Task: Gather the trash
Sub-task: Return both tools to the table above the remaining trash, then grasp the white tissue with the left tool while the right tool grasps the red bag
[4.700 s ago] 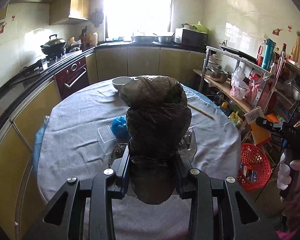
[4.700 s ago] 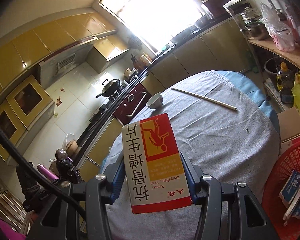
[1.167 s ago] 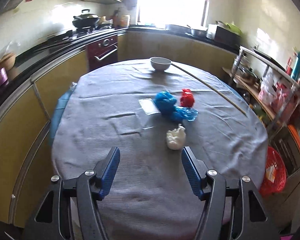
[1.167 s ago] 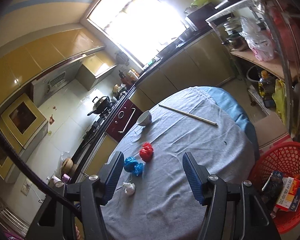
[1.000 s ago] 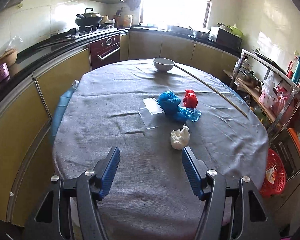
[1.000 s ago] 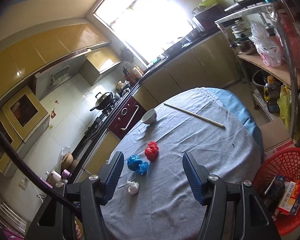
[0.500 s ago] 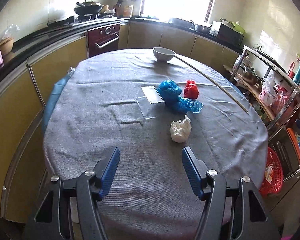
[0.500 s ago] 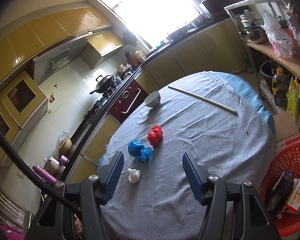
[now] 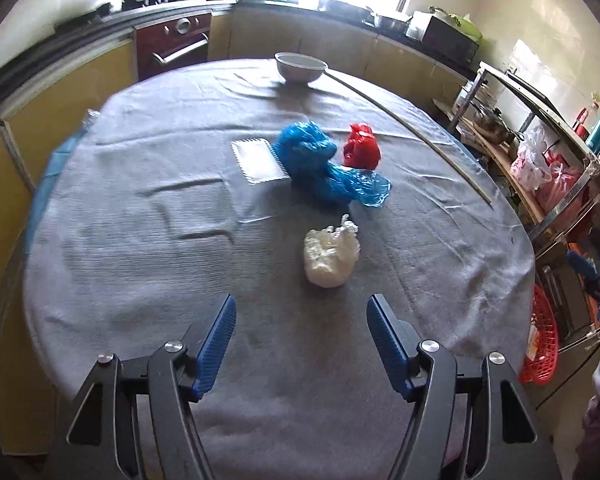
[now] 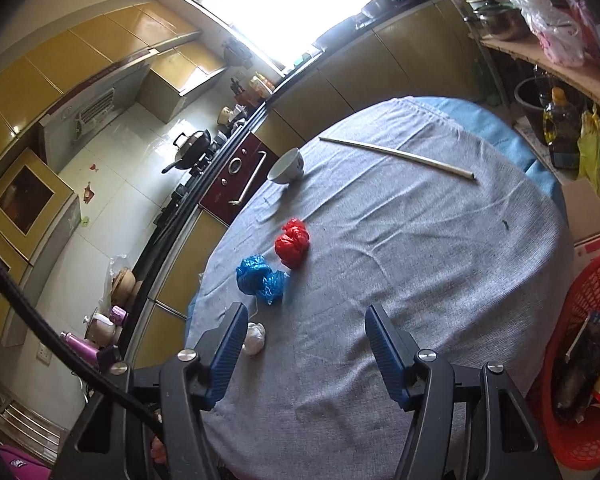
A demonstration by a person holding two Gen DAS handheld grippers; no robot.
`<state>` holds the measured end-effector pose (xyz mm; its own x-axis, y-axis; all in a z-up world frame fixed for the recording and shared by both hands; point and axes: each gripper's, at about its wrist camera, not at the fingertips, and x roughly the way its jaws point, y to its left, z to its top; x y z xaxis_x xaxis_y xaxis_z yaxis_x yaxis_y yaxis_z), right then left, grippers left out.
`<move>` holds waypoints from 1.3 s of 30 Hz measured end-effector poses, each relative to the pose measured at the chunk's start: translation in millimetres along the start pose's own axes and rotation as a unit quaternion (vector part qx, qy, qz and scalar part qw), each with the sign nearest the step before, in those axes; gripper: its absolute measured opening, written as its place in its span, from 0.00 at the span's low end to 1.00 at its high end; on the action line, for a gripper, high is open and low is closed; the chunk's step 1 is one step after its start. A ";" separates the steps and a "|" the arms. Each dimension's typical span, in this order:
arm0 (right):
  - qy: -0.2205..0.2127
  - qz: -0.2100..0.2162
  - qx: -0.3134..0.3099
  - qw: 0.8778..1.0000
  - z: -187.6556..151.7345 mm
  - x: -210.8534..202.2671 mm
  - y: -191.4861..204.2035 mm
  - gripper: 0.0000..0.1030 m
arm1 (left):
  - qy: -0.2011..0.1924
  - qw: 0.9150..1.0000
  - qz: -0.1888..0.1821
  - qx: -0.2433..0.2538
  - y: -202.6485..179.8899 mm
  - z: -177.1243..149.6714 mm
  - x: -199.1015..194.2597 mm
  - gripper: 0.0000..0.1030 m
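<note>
On the round grey-clothed table (image 9: 120,240) lie a crumpled white bag (image 9: 330,255), a crumpled blue bag (image 9: 324,164), a crumpled red bag (image 9: 361,148) and a clear flat packet (image 9: 258,160). My left gripper (image 9: 300,338) is open and empty, just short of the white bag. My right gripper (image 10: 302,342) is open and empty above the table; the white bag (image 10: 254,338) sits by its left finger, the blue bag (image 10: 260,278) and red bag (image 10: 293,242) farther ahead. A red basket (image 10: 580,380) at the right holds a dark bag and a box.
A white bowl (image 9: 300,67) and a long thin stick (image 9: 408,124) lie at the table's far side. A metal shelf rack (image 9: 540,152) with pots and bags stands right of the table. Counters and a stove run along the left and back walls.
Both grippers let go of the dark bag and the red-yellow box, which now lie in the red basket. Over the last second the left gripper moved closer to the white bag.
</note>
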<state>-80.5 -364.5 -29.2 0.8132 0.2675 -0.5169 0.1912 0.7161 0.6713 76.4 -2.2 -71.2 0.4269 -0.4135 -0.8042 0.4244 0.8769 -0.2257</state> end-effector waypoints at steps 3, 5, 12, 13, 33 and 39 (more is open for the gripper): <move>0.016 0.000 0.004 1.000 2.2 17.7 -2.3 0.63 | 0.015 1.000 -0.017 -0.010 -2.2 10.3 18.2 0.67; 0.027 0.002 0.001 1.000 8.2 33.9 0.0 0.63 | 0.023 0.999 -0.029 -0.015 -4.2 16.6 29.1 0.67; 0.068 0.018 -0.030 0.997 46.9 121.9 29.8 0.63 | 0.040 0.998 -0.050 -0.021 -8.2 29.3 53.1 0.67; 0.073 0.014 -0.038 0.996 52.6 138.0 35.8 0.63 | 0.042 0.998 -0.051 -0.021 -8.1 30.4 55.1 0.67; 0.164 -0.060 -0.024 0.984 78.1 347.7 46.7 0.52 | 0.058 0.994 -0.090 -0.021 3.0 39.7 86.4 0.66; 0.141 -0.052 -0.045 0.988 76.1 335.1 44.4 0.47 | 0.046 0.993 -0.105 -0.007 -2.7 38.1 86.5 0.45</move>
<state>242.3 -292.2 -132.2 0.6039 0.3491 -0.7165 0.2064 0.7998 0.5636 142.6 -49.7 -119.2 0.2552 -0.5633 -0.7859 0.4853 0.7776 -0.3998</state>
